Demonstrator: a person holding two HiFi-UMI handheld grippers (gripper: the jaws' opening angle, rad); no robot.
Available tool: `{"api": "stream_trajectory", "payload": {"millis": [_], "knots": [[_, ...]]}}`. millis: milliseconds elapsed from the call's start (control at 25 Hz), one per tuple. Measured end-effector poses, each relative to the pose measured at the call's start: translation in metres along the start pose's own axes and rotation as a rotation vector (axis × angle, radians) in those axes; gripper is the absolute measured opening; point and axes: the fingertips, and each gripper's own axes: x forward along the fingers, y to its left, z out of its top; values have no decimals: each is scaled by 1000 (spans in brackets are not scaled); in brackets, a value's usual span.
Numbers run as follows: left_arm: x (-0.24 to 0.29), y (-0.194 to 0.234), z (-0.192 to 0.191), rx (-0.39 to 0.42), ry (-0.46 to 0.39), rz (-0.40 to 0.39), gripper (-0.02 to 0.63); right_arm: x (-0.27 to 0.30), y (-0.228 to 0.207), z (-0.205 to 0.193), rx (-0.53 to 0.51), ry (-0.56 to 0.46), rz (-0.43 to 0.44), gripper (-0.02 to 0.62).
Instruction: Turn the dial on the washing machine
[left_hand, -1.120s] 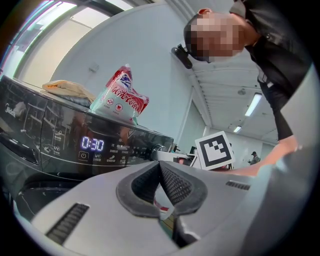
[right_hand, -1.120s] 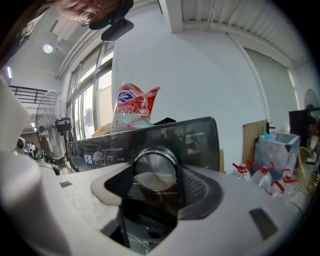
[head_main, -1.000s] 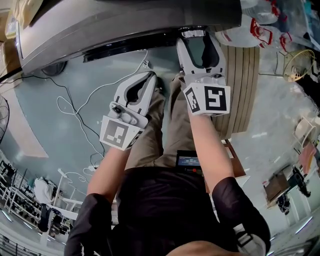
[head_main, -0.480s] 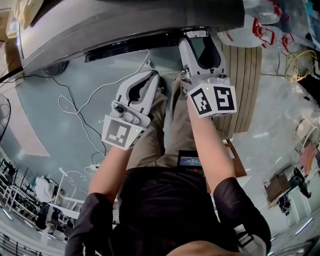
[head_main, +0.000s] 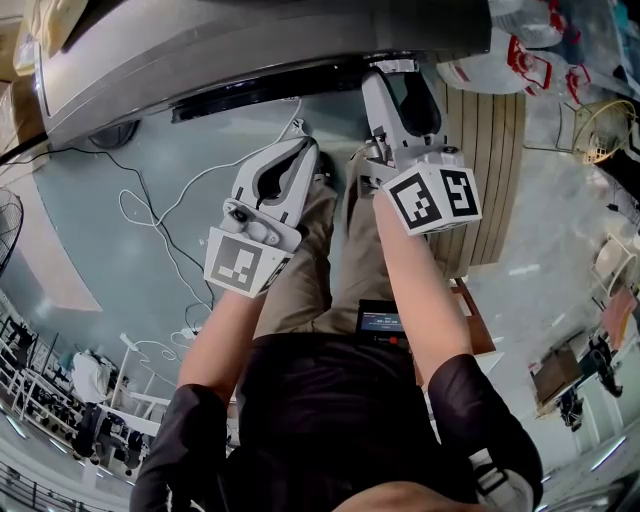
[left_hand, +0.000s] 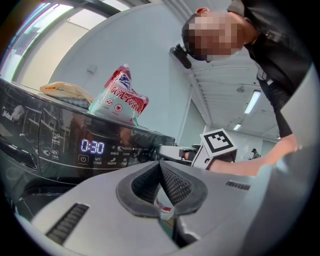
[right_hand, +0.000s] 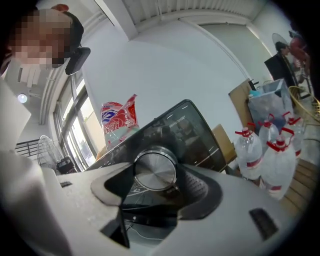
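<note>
Grey floor lay below the washing machine (head_main: 200, 60); at its front panel the right gripper (head_main: 398, 75) clamped the smooth steel dial (right_hand: 155, 171), which could slip. Left gripper (left_hand: 161, 167) hung closed, empty.

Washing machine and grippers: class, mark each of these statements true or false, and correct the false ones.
1. The right gripper has its jaws closed on either side of the dial. True.
2. The left gripper is also gripping the dial. False: its jaws are together on nothing, held back from the washing machine.
3. The display reads 0:30. True.
4. A blue bag lies on the floor by the machine. False: a red and white bag sits on top of the machine.
</note>
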Motion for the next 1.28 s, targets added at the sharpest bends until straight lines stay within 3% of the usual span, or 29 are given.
{"api": "stream_trajectory", "payload": {"millis": [1280], "knots": [[2,2,-1,-10,-1,7,-6,0,-4,-1,466,-47,70,275]]}}
